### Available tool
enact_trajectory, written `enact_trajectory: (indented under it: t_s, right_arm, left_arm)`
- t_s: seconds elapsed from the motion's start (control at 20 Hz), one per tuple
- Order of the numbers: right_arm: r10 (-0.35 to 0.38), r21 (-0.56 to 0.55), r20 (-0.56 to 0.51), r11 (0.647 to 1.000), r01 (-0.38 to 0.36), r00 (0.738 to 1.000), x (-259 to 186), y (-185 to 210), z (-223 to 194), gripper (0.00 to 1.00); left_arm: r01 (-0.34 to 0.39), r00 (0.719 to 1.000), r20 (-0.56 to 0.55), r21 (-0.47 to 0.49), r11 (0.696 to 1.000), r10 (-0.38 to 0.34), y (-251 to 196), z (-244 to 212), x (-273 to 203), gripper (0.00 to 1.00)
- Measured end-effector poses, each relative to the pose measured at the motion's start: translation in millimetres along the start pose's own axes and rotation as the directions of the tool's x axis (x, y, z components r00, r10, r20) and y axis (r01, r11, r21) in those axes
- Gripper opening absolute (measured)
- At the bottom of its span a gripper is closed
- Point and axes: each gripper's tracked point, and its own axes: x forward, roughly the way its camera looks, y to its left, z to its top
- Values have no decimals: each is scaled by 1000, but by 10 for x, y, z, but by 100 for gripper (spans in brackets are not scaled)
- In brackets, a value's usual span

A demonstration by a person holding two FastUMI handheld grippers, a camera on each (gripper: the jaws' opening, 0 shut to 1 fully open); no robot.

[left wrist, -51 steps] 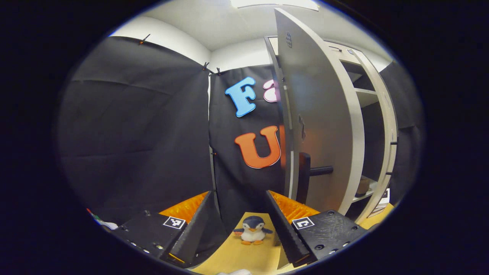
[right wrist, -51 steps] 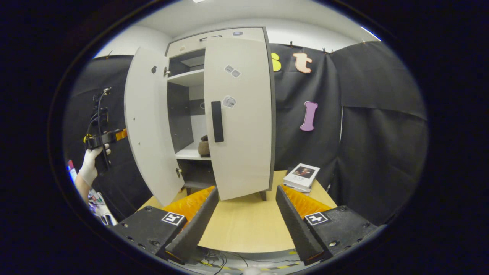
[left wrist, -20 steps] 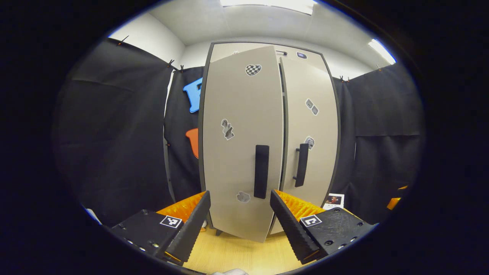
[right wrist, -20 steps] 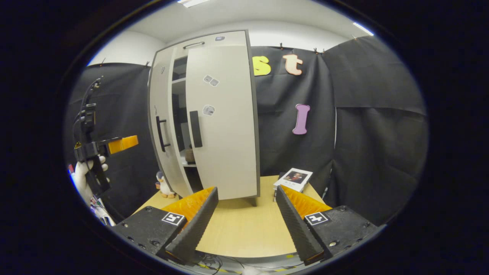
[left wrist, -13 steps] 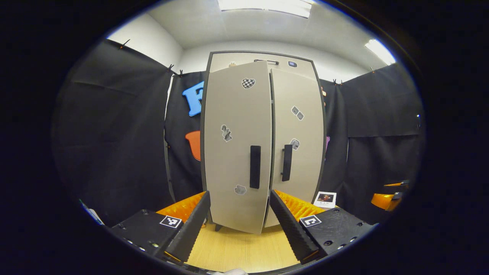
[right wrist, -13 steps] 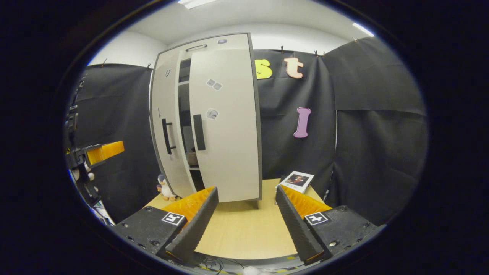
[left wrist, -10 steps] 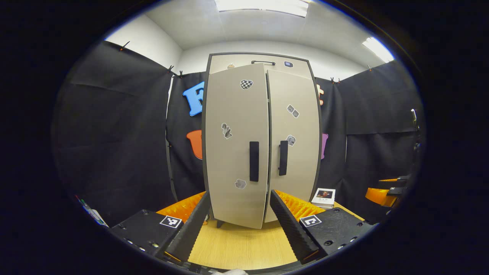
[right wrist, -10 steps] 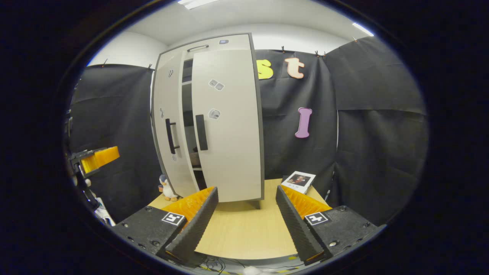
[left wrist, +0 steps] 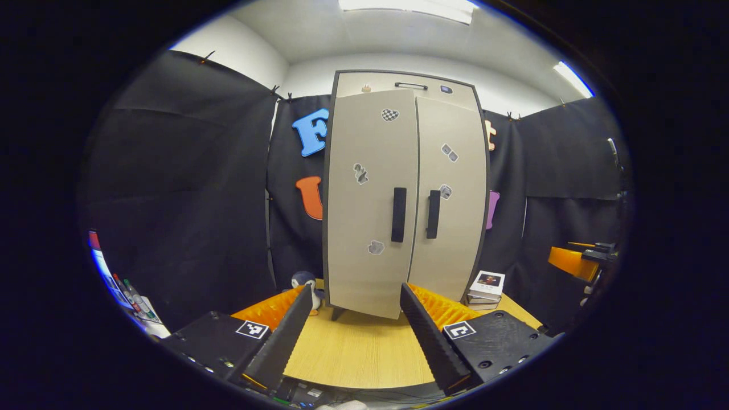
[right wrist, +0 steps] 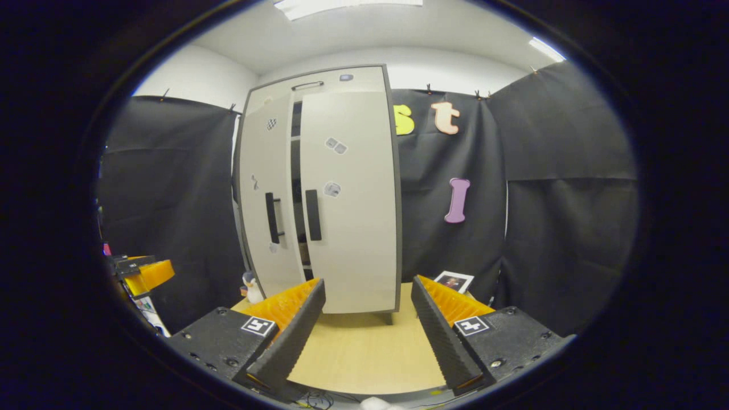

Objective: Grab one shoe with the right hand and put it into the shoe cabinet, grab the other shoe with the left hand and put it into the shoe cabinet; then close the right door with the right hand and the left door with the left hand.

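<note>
The shoe cabinet (left wrist: 405, 199) stands on the surface (left wrist: 359, 353); its left door (right wrist: 265, 210) is still ajar. Both tools, left tool (left wrist: 353, 330) and right tool (right wrist: 367, 330), are held wide, empty. The door should be pressed flush near its handle (left wrist: 398, 214).

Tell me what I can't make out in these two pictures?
- Shoes: hidden behind the cabinet doors in the left gripper view; the door gap in the right gripper view is too dark.
- Door stickers: too small.
- Right tool: cut off at the left gripper view's edge.
- Penguin: partly behind the cabinet.
</note>
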Motion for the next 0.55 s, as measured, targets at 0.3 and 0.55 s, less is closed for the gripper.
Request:
enact_trajectory:
  t_s: [0.3, 0.55]
  right_arm:
    - [8, 3, 15, 1000, -8, 1000, -30, 70, 32, 99]
    - [-4, 5, 10, 1000, 4, 1000, -21, 87, 55, 99]
  left_arm:
    - [26, 999, 26, 34, 999, -27, -74, 81, -23, 95]
    - [43, 999, 23, 40, 998, -44, -101, 72, 48, 95]
